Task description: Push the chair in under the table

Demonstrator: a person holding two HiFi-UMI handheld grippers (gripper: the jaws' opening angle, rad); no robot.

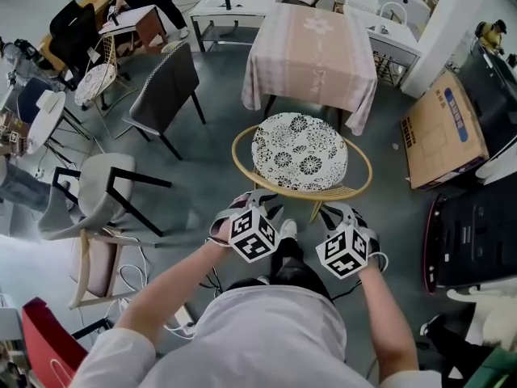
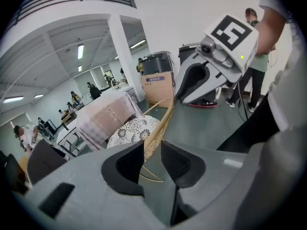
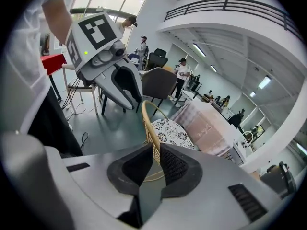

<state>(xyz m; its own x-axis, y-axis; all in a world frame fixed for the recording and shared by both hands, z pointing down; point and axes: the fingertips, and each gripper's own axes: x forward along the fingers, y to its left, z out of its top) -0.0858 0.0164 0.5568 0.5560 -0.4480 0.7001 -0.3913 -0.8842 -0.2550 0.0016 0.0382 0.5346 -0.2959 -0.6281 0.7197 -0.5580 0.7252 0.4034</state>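
Pinching the chair (image 1: 300, 150) by its rattan rail (image 3: 148, 128) with right gripper (image 3: 156, 148), pads closed on it at seat's 5 o'clock. Straddling same rail at 7 o'clock with left gripper (image 2: 152, 148), fingers spread, not pressing. Standing at 6 o'clock of the table (image 1: 311, 51), seat mostly outside it.

Tan rattan chair (image 1: 339, 192), black-and-white floral cushion (image 1: 299, 152), pink tablecloth (image 1: 311, 51)

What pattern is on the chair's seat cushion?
The seat cushion is white with a black flower-medallion print. It shows best in the head view.
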